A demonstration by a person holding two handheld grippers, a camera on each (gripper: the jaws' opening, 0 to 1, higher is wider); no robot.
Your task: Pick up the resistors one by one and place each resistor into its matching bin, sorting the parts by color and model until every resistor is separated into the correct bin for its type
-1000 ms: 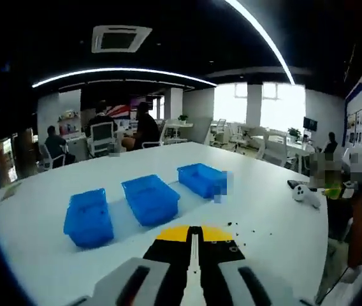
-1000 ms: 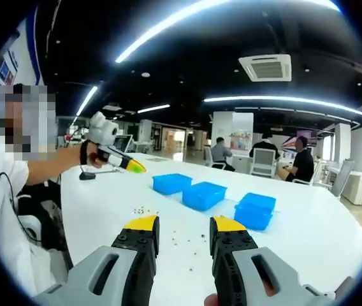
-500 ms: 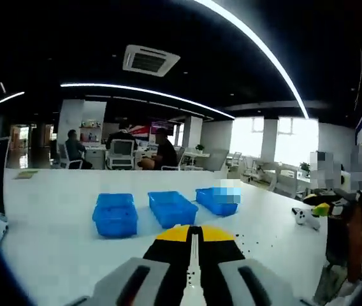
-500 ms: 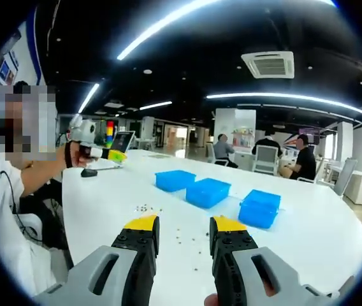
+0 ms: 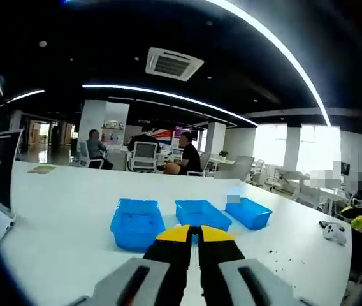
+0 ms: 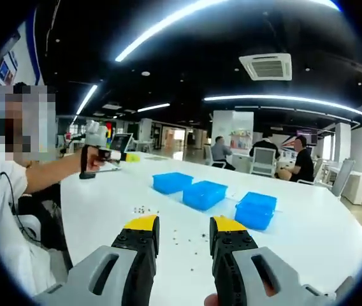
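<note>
Resistors [image 6: 144, 208] are lying scattered on the white worktop [image 6: 321, 236], in front of three blue bins [image 6: 204, 194] sitting in a row. No writing is readable. The left gripper [image 5: 194, 233] is hovering with jaws closed and empty, now facing the bins more squarely than before. The right gripper [image 6: 183, 227] is hanging over the resistors, jaws parted, holding nothing.

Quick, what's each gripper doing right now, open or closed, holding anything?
Left gripper: jaws closed, nothing visible between them.
Right gripper: jaws open, holding nothing, above the white table.
</note>
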